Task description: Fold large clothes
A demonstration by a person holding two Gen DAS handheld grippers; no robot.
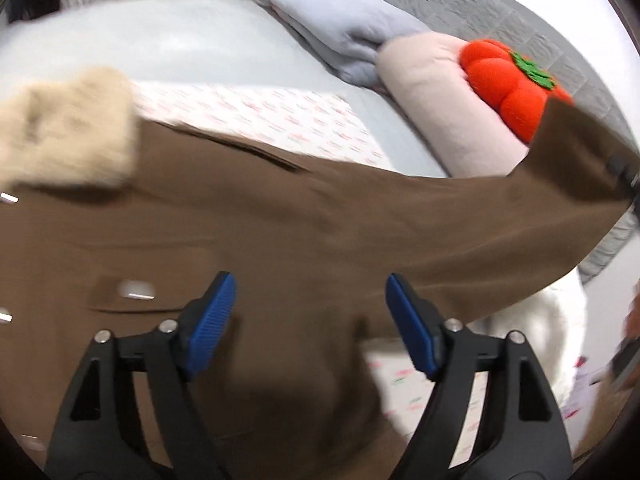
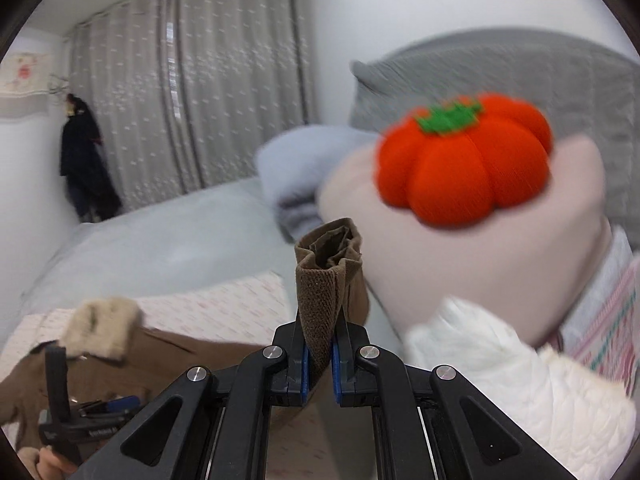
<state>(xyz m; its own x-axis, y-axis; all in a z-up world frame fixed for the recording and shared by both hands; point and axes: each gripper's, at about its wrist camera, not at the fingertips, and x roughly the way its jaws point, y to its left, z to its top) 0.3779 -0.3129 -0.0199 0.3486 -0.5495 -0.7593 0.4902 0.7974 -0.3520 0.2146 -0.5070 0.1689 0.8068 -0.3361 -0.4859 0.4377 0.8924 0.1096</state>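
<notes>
Grey curtains back a bed (image 1: 168,52) where the brown coat (image 1: 280,232) lies spread; the right gripper (image 2: 319,364) pinches its sleeve cuff (image 2: 332,268); carry it across evenly while the left gripper (image 1: 308,320), wide and empty, steadies the body.

The left gripper (image 1: 310,308) has two black plastic fingers (image 1: 416,320), each faced with a ribbed blue pad. Behind them run black linkage arms with triangular cut-outs, joined by round silver screws. The right gripper (image 2: 319,364) is the same build: black fingers, blue pads showing as thin strips on the inner faces, four silver screw heads across its linkage and triangular openings in the outer arms. Seen from the right wrist view, the left gripper's black body carries a small line of white lettering, too blurred to read, and a hand (image 2: 50,462) shows at the near left edge.
</notes>
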